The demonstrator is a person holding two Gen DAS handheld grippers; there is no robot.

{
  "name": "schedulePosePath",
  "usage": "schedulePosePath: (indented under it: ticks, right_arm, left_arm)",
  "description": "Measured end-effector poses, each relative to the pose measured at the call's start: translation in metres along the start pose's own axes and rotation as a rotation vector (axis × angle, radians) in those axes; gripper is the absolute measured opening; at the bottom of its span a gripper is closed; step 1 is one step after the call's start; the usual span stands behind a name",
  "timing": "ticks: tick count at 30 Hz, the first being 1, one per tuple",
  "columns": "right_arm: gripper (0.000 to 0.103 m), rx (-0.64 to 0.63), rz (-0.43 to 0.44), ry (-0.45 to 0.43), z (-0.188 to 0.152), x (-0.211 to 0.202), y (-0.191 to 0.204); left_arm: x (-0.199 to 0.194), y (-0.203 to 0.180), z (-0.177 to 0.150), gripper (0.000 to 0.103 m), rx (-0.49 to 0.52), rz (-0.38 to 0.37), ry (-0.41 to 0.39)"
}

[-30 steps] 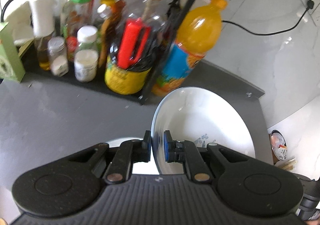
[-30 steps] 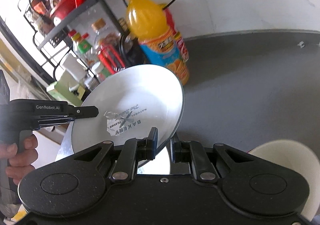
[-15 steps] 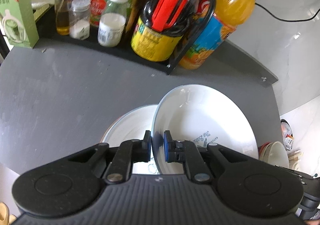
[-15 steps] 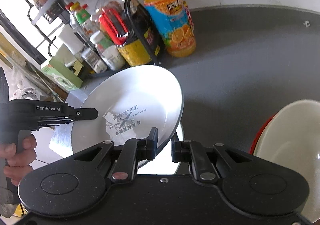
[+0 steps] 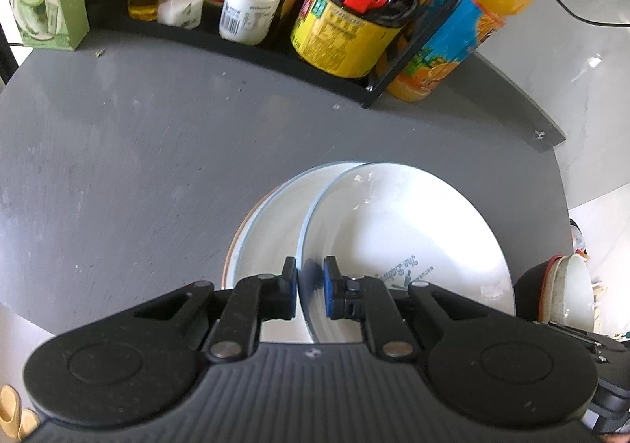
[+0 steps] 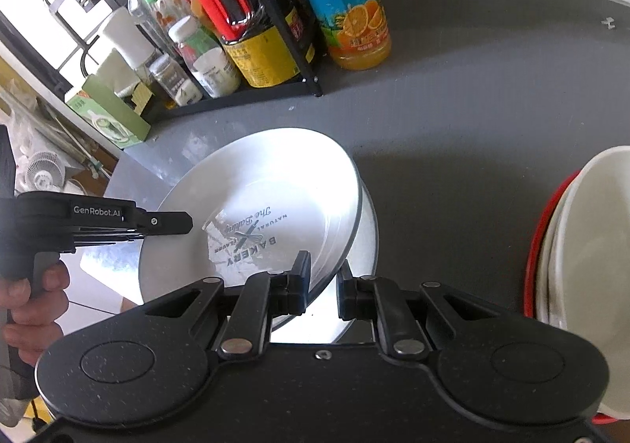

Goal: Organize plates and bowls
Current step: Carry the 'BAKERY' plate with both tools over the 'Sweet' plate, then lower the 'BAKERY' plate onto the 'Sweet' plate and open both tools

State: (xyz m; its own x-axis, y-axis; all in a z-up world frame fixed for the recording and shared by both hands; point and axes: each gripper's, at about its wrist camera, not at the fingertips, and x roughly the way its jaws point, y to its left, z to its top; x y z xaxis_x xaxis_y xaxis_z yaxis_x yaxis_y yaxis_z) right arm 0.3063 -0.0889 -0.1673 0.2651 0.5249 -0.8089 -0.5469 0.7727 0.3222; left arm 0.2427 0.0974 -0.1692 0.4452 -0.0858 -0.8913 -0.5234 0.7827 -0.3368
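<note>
Printed plate (image 5: 405, 242) held between both tools, tilted, hanging just above the plate (image 5: 267, 230) lying on the grey table (image 5: 138, 151). Left gripper (image 5: 310, 287) pinching the near-left rim, pads on either face. Right gripper (image 6: 322, 287) straddling the right rim, jaws a little apart, contact hard to confirm. Low edge toward the right, over the stack; probably lowering flat next. Bowls (image 6: 582, 246) waiting far right.

A grey tabletop (image 5: 157, 151) fills the left wrist view, with a black rack (image 5: 252, 49) of bottles along its edge from ten to one o'clock. Pale marble wall (image 5: 571, 61) with a black cable (image 5: 571, 13) lies at two o'clock. In the right wrist view a small white fan (image 6: 43, 177) sits at nine o'clock.
</note>
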Motion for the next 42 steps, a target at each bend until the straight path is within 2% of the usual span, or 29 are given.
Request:
schedulePosePath:
  ticks: [19, 26, 36, 38, 40, 42]
  right_arm:
    - [0.013, 0.018, -0.028, 0.062, -0.006, 0.022, 0.007]
    - [0.013, 0.016, -0.051, 0.067, -0.005, 0.024, 0.008]
    - [0.012, 0.028, -0.081, 0.053, -0.003, 0.021, 0.009]
    - [0.011, 0.028, -0.081, 0.052, -0.003, 0.019, 0.009]
    - [0.010, 0.029, -0.086, 0.052, -0.003, 0.019, 0.010]
    - [0.009, 0.032, -0.086, 0.052, -0.003, 0.018, 0.010]
  left_arm:
    - [0.020, 0.015, -0.008, 0.012, -0.003, 0.029, 0.027]
    - [0.023, 0.011, -0.010, 0.013, 0.033, 0.039, 0.020]
    - [0.031, 0.009, -0.005, 0.015, 0.045, 0.041, 0.076]
    - [0.032, 0.008, -0.003, 0.019, 0.042, 0.040, 0.084]
    - [0.034, 0.007, -0.001, 0.028, 0.032, 0.025, 0.104]
    - [0.032, 0.004, 0.000, 0.043, 0.024, 0.016, 0.107]
